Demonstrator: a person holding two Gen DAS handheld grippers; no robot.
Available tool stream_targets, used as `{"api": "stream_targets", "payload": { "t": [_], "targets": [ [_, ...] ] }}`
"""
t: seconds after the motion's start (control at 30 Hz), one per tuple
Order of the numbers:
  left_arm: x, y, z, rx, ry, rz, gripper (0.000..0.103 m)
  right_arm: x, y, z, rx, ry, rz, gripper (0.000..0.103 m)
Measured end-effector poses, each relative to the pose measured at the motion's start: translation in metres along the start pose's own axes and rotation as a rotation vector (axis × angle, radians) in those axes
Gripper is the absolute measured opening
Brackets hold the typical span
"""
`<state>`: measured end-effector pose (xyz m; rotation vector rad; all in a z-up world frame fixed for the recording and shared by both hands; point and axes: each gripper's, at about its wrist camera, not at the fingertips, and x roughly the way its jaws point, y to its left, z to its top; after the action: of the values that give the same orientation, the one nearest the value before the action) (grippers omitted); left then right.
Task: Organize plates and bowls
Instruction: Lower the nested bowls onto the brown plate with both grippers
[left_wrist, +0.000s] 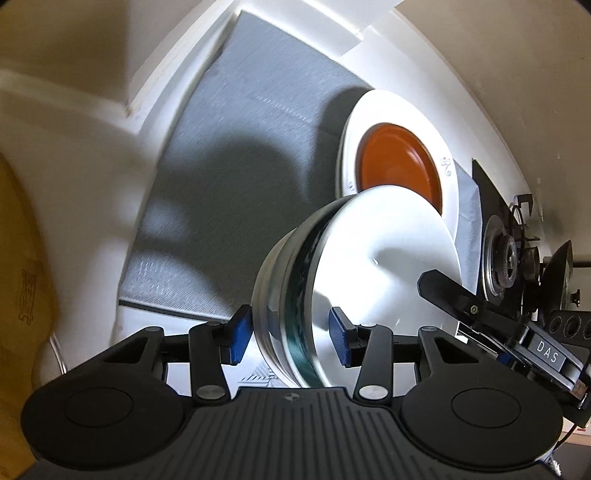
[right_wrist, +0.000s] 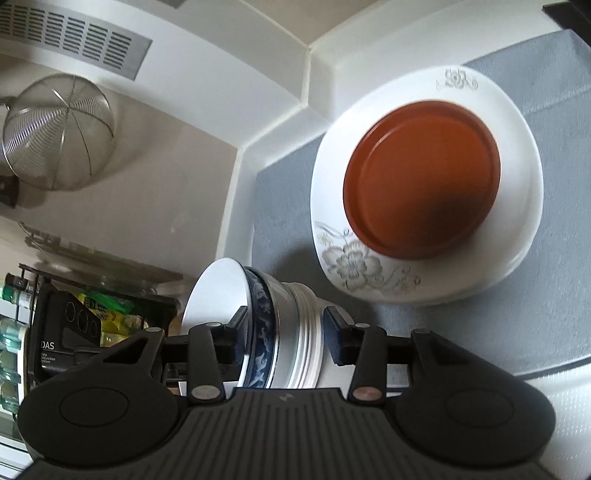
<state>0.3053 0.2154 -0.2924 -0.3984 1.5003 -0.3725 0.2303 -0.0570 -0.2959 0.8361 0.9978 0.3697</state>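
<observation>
Both grippers, left (left_wrist: 291, 338) and right (right_wrist: 282, 338), are clamping a bowl stack (right_wrist: 284, 328) from opposite rims; the orange dish (right_wrist: 421, 177) is sitting on the plate (right_wrist: 517, 236) at one o'clock.

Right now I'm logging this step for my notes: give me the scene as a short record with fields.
held item: stack of bowls, top one blue-patterned, tilted on its side
left gripper: closed across the stack
right gripper: closed across the stack
stacked already: orange plate on floral white plate
surface: grey mat
background: wire strainer, gas burner
</observation>
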Motion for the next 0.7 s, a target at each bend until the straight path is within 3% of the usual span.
{"api": "stream_targets", "payload": {
  "t": [0.43, 0.7],
  "targets": [
    [-0.011, -0.05, 0.036, 0.09, -0.049, -0.067, 0.046, -0.038, -0.015, 0.042, 0.017, -0.127, 0.016, 0.048],
    [0.01, -0.077, 0.068, 0.133, -0.05, -0.073, 0.047, -0.044, -0.037, 0.073, 0.022, -0.183, -0.004, 0.048]
  ]
}}
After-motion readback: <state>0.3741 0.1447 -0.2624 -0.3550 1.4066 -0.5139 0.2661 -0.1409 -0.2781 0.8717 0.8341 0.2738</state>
